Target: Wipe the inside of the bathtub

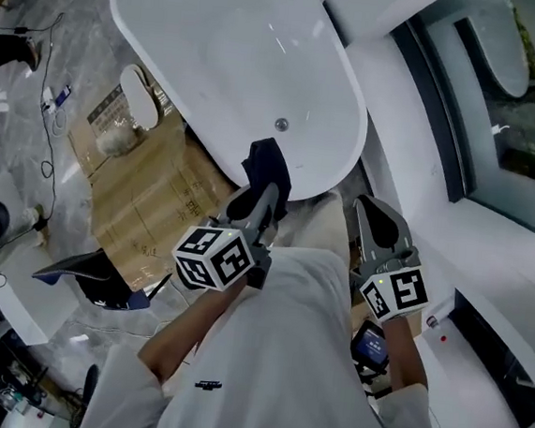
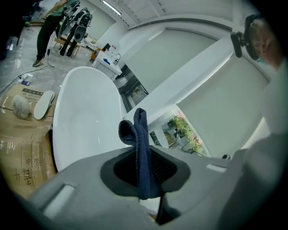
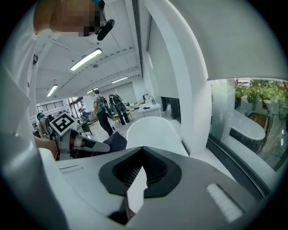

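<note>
Fingers of the left gripper are closed on a dark blue cloth. The soft fabric stands up between the black grooved pads and folds over in a small loop at its top. In the head view the cloth shows in front of the near end of the bathtub; I cannot tell if it touches the rim. The bathtub is a smooth, glossy white oval with a small round metal drain in its bottom, toward that near end. The right gripper is held beside the bathtub's near end, apart from it; its fingers meet at the tips and hold nothing. Flat brown cardboard lies on the floor along the bathtub's side, and a white oval piece rests on it.
</note>
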`<move>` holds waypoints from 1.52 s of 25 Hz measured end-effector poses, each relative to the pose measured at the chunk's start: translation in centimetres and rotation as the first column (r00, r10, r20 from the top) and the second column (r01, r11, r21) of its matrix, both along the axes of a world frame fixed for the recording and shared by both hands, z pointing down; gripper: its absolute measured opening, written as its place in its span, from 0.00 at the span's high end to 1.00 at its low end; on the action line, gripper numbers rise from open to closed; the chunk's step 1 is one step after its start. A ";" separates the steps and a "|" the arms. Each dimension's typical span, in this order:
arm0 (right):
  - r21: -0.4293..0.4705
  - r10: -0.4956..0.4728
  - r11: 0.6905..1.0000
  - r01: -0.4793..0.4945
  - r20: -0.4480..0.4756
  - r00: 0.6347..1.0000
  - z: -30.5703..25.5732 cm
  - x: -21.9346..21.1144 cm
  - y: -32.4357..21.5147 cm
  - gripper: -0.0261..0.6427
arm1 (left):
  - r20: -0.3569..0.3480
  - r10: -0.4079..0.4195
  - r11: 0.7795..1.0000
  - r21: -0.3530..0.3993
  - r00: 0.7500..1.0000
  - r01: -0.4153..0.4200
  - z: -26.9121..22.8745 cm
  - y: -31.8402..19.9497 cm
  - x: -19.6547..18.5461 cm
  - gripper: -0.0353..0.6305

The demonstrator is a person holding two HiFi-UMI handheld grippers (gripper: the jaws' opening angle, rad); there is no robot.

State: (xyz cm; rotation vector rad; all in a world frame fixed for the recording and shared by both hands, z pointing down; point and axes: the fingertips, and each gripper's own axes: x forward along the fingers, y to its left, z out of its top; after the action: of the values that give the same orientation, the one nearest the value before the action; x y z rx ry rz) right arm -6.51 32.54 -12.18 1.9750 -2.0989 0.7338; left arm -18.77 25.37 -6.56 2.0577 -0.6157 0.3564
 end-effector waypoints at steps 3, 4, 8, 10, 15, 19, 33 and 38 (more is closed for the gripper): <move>0.002 -0.062 0.998 0.062 0.008 0.998 0.8 1.5 -2.9 0.95 | 0.010 -0.049 0.999 -0.001 0.999 0.049 0.5 -1.8 1.3 0.86; 0.004 -0.083 0.997 0.083 0.011 0.996 1.1 2.1 -3.9 0.95 | 0.012 -0.065 0.998 -0.003 0.998 0.065 0.6 -2.4 1.9 0.86; 0.022 -0.166 0.986 0.165 0.044 0.985 2.2 5.2 -8.2 0.96 | 0.011 -0.130 0.991 -0.001 0.991 0.130 1.0 -4.9 5.3 0.86; 0.031 -0.216 0.976 0.214 0.052 0.975 2.6 6.7 -10.2 0.96 | 0.023 -0.166 0.986 -0.002 0.986 0.166 1.3 -6.3 7.2 0.86; 0.051 -0.328 0.944 0.327 0.001 0.945 3.1 10.6 -15.0 0.96 | 0.005 -0.200 0.980 -0.002 0.980 0.200 2.1 -10.1 12.2 0.86; 0.033 -0.435 0.898 0.439 -0.080 0.897 5.1 13.1 -17.5 0.96 | 0.005 -0.262 0.964 -0.036 0.965 0.262 3.9 -13.0 14.0 0.86; -0.036 -0.481 0.876 0.480 -0.067 0.874 19.7 11.4 -24.3 0.96 | 0.017 -0.342 0.934 -0.105 0.940 0.342 18.5 -18.6 14.3 0.86; -0.052 -0.445 0.895 0.442 -0.046 0.894 24.2 10.4 -24.5 0.96 | 0.024 -0.345 0.930 -0.124 0.938 0.345 23.6 -19.1 13.3 0.86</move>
State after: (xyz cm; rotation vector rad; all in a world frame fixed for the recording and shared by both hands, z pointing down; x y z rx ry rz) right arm 3.90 8.08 11.98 1.3887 -2.3514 0.6118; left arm -5.46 6.30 17.05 1.7857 -0.9164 0.1855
